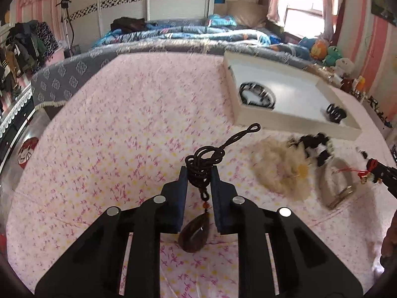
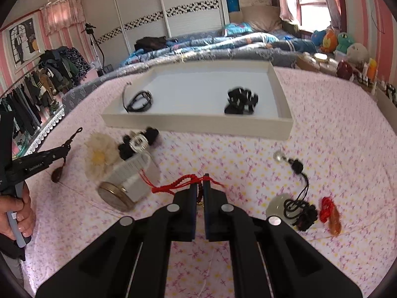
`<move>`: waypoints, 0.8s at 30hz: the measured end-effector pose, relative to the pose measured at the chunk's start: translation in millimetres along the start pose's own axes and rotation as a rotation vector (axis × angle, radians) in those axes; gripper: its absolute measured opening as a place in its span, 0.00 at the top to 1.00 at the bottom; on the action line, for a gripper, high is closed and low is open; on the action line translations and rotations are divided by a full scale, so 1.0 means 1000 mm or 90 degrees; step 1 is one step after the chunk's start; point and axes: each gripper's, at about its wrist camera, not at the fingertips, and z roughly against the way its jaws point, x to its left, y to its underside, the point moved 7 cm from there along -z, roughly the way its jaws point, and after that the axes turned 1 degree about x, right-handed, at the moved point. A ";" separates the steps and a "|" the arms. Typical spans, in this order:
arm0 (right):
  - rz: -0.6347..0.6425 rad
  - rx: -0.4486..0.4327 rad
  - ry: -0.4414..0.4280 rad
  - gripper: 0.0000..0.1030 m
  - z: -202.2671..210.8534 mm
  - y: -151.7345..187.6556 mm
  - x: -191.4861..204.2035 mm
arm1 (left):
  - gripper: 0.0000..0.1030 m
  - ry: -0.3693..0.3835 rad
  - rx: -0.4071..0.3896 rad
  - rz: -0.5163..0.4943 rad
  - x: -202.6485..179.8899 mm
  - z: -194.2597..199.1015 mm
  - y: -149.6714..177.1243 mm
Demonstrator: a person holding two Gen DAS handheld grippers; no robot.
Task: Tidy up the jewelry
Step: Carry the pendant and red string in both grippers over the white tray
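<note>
Two pieces lie inside the shallow white rectangular tray that we take as our landmark on the pink flowered bedspread: a black beaded bracelet towards its left end and a black toothed hair claw towards its right end, well apart from each other.

Our left gripper is clamped on the knotted dark brown cord of a necklace in front of the tray's near left corner, and its dark brown teardrop pendant hangs down between the jaws. Our right gripper is closed on a red braided cord, in front of the tray's near wall.

Just before that near wall we see a cream fluffy scrunchie, a black and white hair clip and a clear glass jar with a gold lid lying on its side. Farther out, off the tray's right end, lie a pale round pendant on black cord and an amber pendant on red cord.
</note>
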 end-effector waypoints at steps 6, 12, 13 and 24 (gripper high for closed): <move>0.004 -0.025 -0.011 0.96 0.015 -0.012 0.000 | 0.84 0.015 -0.047 -0.025 -0.016 0.025 -0.024; 0.007 -0.062 -0.004 0.96 0.033 -0.034 -0.007 | 0.84 0.026 -0.083 -0.035 -0.033 0.039 -0.050; 0.007 -0.067 -0.003 0.96 0.035 -0.039 -0.008 | 0.84 0.030 -0.088 -0.036 -0.036 0.042 -0.055; 0.018 -0.134 0.010 0.96 0.054 -0.102 -0.024 | 0.84 0.072 -0.147 -0.054 -0.086 0.053 -0.120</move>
